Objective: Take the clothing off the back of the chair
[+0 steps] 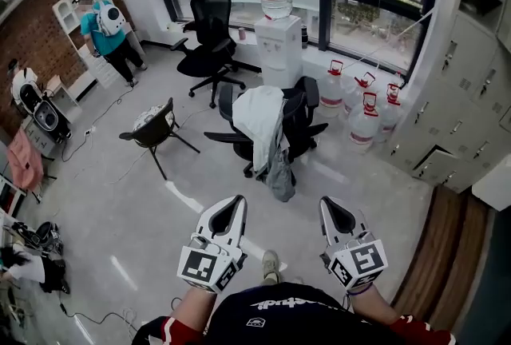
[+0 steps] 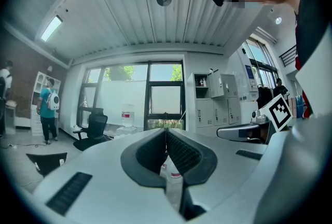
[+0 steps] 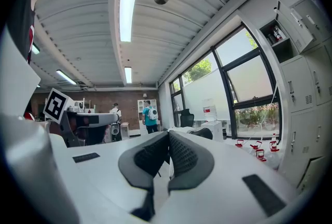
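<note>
A white and grey garment [image 1: 261,128] hangs over the back of a black office chair [image 1: 299,121] in the middle of the floor, its grey end trailing down to the chair's base. Both grippers are held level well short of the chair, near my body. My left gripper [image 1: 237,200] is shut with nothing in it, its jaws meeting at the tips [image 2: 166,132]. My right gripper [image 1: 326,204] is also shut and holds nothing [image 3: 168,135]. In the right gripper view the white garment [image 3: 205,127] peeks over the jaws.
A water dispenser [image 1: 279,36] stands behind the chair, with several water jugs [image 1: 361,108] to its right. A second office chair [image 1: 209,36] is farther back, and a small black chair [image 1: 156,132] stands to the left. A person [image 1: 108,36] stands far left. Grey lockers [image 1: 463,96] line the right.
</note>
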The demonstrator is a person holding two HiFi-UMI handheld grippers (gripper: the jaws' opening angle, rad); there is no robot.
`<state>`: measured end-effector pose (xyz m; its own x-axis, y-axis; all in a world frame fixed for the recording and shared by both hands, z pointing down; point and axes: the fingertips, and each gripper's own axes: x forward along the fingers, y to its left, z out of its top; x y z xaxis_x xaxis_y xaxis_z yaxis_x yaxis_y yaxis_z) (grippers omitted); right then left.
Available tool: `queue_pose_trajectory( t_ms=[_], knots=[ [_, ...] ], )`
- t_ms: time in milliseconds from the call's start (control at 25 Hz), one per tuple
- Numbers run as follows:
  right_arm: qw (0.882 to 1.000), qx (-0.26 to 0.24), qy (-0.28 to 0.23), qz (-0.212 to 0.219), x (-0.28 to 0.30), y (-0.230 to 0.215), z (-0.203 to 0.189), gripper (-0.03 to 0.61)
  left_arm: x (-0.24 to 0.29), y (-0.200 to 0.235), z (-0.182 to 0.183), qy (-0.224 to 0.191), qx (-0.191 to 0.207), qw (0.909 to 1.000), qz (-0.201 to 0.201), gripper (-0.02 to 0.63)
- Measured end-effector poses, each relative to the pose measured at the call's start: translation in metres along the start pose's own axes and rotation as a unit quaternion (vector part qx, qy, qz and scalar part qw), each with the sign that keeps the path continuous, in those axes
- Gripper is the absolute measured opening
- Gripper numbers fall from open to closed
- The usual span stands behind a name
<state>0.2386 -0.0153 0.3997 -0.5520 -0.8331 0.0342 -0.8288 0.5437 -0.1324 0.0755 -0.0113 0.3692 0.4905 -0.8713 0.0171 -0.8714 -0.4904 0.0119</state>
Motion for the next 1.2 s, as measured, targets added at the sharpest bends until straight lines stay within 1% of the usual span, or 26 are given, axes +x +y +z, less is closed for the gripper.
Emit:
queue_pose_trajectory(
  t_ms=[120,240,440,560,640,720,840,1080,1200],
  knots=[
    [1.0,0.0,0.009,-0.005,0.023,-0.003,-0.004,0.003,0.018,0.02,-0.007,0.004,-0.01,0.9998,-0.018,0.025],
    [1.0,-0.008,0.012,-0.01,0.05,-0.006,0.001,0.003,0.037,0.04,-0.006,0.003,-0.014,0.9994,-0.032,0.025],
    [1.0,-0.026,-0.003,-0.012,0.103,-0.005,0.021,0.003,0.064,0.082,0.008,-0.01,-0.011,0.9989,-0.045,0.025],
    [1.0,-0.025,-0.008,-0.011,0.132,0.003,0.031,0.003,0.074,0.109,0.02,-0.018,-0.012,0.9985,-0.051,0.025],
    [1.0,-0.026,-0.009,-0.013,0.149,0.011,0.035,0.003,0.079,0.125,0.025,-0.019,-0.014,0.9981,-0.056,0.025],
    [0.999,-0.038,-0.007,-0.019,0.162,0.017,0.035,0.003,0.084,0.138,0.024,-0.015,-0.018,0.9976,-0.066,0.025],
    [0.998,-0.061,-0.004,-0.025,0.178,0.025,0.036,0.003,0.09,0.15,0.023,-0.013,-0.026,0.9963,-0.081,0.025],
    [0.998,-0.053,-0.001,-0.034,0.199,0.025,0.036,0.003,0.107,0.167,0.013,-0.01,-0.047,0.9934,-0.104,0.025],
    [0.998,-0.053,0.008,-0.033,0.207,0.022,0.033,0.003,0.113,0.17,0.011,-0.012,-0.051,0.9929,-0.106,0.025]
  ],
)
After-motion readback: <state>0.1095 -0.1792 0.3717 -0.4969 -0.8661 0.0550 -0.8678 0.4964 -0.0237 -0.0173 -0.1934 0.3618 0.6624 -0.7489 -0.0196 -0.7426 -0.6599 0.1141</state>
